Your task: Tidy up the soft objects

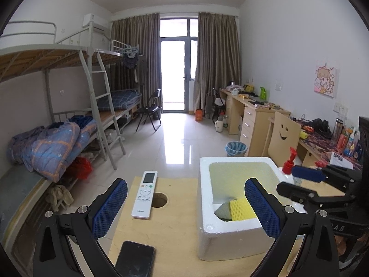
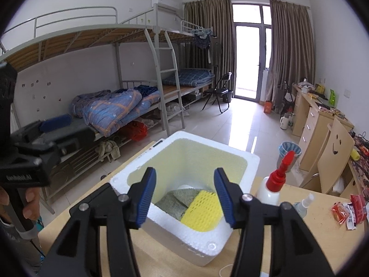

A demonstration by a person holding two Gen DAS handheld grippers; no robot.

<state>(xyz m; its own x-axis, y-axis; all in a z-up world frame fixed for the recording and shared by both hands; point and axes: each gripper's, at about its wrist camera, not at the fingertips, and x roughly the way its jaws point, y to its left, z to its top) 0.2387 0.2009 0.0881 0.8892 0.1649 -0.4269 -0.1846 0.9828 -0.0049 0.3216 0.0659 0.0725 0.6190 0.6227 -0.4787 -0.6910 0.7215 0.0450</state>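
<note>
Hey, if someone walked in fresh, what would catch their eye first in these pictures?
Probably the white foam box on the wooden table, with a yellow sponge and a grey cloth inside. The open right gripper hangs just over it. Left of the box lie a white remote and a black phone.

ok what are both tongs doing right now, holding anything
left tongs: open, empty.
right tongs: open, empty, above the sponge in the box.
</note>
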